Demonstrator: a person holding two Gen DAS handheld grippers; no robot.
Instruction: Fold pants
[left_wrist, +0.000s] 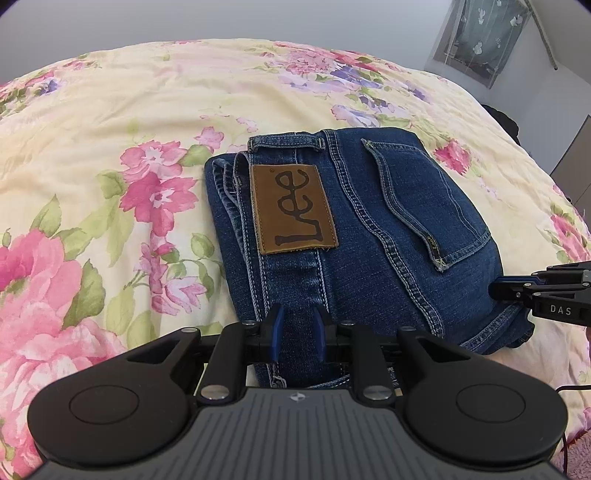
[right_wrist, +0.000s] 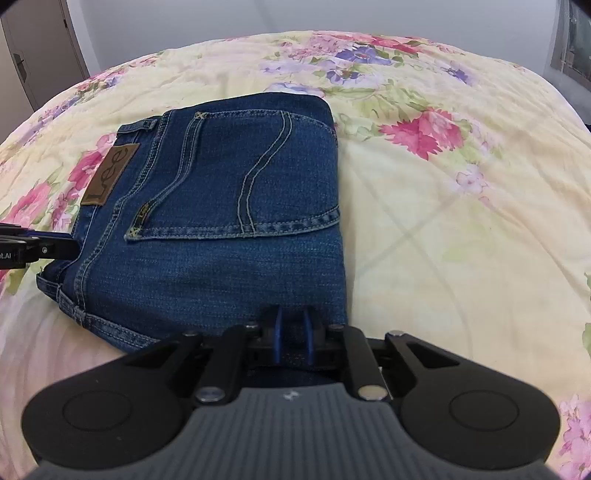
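Both grippers' jaws pinch folded jeans (left_wrist: 369, 221) at their near edge; bedspread (left_wrist: 110, 147) lies open around.

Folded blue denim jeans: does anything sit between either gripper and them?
Nothing visible does. The folded blue denim jeans lie alone on the floral bedspread; the left gripper and the right gripper are both already at their near edge.

Floral bedspread (left_wrist: 110, 122) fills the room – plain pale wall (left_wrist: 258, 18) behind, curtained window (left_wrist: 480, 40), grey door (right_wrist: 26, 55)
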